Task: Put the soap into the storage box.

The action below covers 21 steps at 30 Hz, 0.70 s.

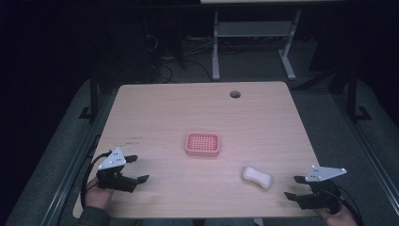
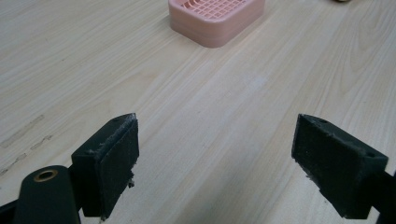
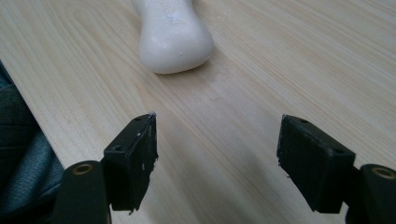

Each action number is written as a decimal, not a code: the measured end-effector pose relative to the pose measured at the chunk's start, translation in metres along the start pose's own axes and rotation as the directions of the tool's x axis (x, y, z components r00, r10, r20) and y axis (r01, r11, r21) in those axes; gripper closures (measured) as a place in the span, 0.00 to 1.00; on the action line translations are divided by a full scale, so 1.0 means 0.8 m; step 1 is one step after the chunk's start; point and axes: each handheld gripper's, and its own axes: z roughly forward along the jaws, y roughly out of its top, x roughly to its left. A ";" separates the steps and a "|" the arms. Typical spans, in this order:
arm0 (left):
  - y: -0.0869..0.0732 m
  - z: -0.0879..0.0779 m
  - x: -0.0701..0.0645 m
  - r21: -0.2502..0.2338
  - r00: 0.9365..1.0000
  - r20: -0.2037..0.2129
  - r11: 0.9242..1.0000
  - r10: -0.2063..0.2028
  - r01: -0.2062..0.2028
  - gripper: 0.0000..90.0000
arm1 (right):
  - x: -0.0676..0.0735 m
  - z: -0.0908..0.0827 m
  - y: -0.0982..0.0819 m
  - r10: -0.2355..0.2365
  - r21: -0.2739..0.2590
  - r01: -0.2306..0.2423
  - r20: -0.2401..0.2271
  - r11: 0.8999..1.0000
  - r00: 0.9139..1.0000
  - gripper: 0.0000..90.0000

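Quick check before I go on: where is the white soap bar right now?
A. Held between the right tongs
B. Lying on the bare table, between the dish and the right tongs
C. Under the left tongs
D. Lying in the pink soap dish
B. The soap bar lies on the table, apart from the pink soap dish, and ahead of the open right tongs, whose jaws touch nothing.
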 end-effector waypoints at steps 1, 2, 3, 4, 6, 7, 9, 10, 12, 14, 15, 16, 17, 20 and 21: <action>0.000 0.000 0.000 0.000 1.000 0.000 1.000 0.001 -0.001 0.16 | 0.000 0.001 0.001 -0.007 0.001 0.007 -0.001 1.000 1.000 0.31; 0.000 0.000 0.000 0.000 1.000 0.000 1.000 0.002 -0.002 0.16 | 0.001 0.001 0.001 -0.005 0.001 0.005 0.002 1.000 1.000 0.31; 0.000 0.000 0.000 -0.001 1.000 0.001 1.000 0.001 -0.001 0.16 | 0.001 0.002 0.002 -0.014 0.001 0.014 0.001 1.000 1.000 0.31; 0.000 0.000 0.000 0.001 1.000 0.001 1.000 0.002 -0.002 0.16 | 0.002 0.002 0.004 -0.013 0.003 0.013 0.001 1.000 1.000 0.31; 0.000 0.000 0.000 0.000 1.000 0.001 1.000 0.002 -0.002 0.16 | 0.004 0.003 0.007 -0.024 0.007 0.024 0.002 1.000 1.000 0.31; 0.000 0.000 0.000 -0.001 1.000 0.000 1.000 0.003 -0.003 0.16 | 0.006 0.003 0.009 -0.032 0.008 0.032 0.003 0.999 0.999 0.31; 0.000 -0.001 0.001 -0.001 1.000 -0.002 1.000 0.004 -0.004 0.16 | 0.008 0.005 0.014 -0.050 0.013 0.050 -0.001 0.999 0.999 0.31; -0.001 -0.001 0.001 -0.002 1.000 -0.003 1.000 -0.002 0.002 0.16 | 0.009 0.007 0.016 -0.056 0.016 0.056 -0.002 0.998 0.998 0.31; -0.001 -0.002 0.001 -0.003 1.000 -0.004 1.000 -0.005 0.005 0.16 | 0.009 0.009 0.020 -0.059 0.021 0.059 -0.010 0.998 0.998 0.31; -0.001 -0.002 0.002 -0.004 1.000 -0.005 1.000 -0.004 0.004 0.16 | 0.009 0.011 0.025 -0.070 0.024 0.071 -0.013 0.997 0.997 0.31; -0.001 -0.002 0.002 -0.002 1.000 -0.004 1.000 -0.005 0.005 0.16 | 0.009 0.011 0.026 -0.072 0.027 0.072 -0.015 0.997 0.997 0.31; -0.001 -0.002 0.001 -0.002 1.000 -0.004 1.000 -0.006 0.006 0.16 | 0.009 0.011 0.028 -0.077 0.036 0.078 -0.013 0.996 0.997 0.31; -0.001 -0.001 0.001 -0.002 1.000 -0.003 1.000 -0.008 0.008 0.16 | 0.009 0.012 0.030 -0.082 0.044 0.082 -0.013 0.996 0.997 0.31; -0.001 -0.001 0.001 -0.002 1.000 -0.004 1.000 -0.006 0.006 0.16 | 0.011 0.012 0.036 -0.091 0.040 0.092 -0.022 0.995 0.996 0.31; -0.001 -0.001 0.001 -0.002 1.000 -0.004 1.000 -0.006 0.006 0.16 | 0.011 0.012 0.036 -0.091 0.040 0.092 -0.022 0.995 0.996 0.31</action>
